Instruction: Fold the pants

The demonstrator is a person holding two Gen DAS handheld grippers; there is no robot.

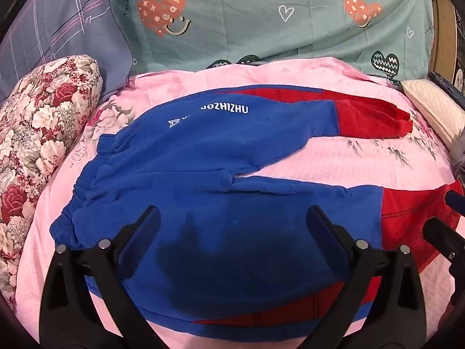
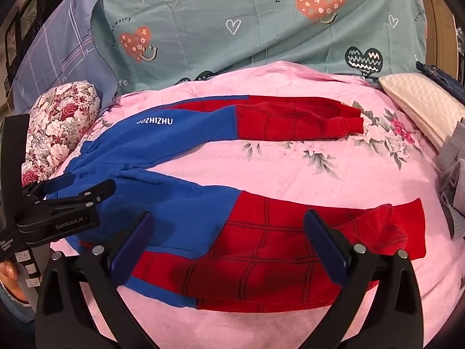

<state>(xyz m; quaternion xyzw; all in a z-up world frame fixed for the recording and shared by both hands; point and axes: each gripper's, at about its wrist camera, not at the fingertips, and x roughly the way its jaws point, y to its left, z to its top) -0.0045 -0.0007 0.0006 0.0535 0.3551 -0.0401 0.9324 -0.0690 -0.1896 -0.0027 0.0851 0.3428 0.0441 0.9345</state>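
Blue and red pants (image 1: 203, 157) lie spread flat on the pink bedspread (image 1: 334, 160), waistband to the left, both legs running right with red lower parts. They also show in the right wrist view (image 2: 180, 203). My left gripper (image 1: 232, 221) is open and empty, hovering over the blue thigh of the near leg. My right gripper (image 2: 228, 224) is open and empty, hovering over the red lower part of the near leg (image 2: 276, 247). The left gripper also shows at the left of the right wrist view (image 2: 78, 189), open above the waistband.
A floral bolster (image 1: 37, 145) lies at the left. A teal heart-print quilt (image 1: 261, 20) and a purple pillow (image 1: 58, 29) are at the back. A cream pillow (image 2: 421, 107) and grey cloth (image 2: 453, 180) sit at the right edge.
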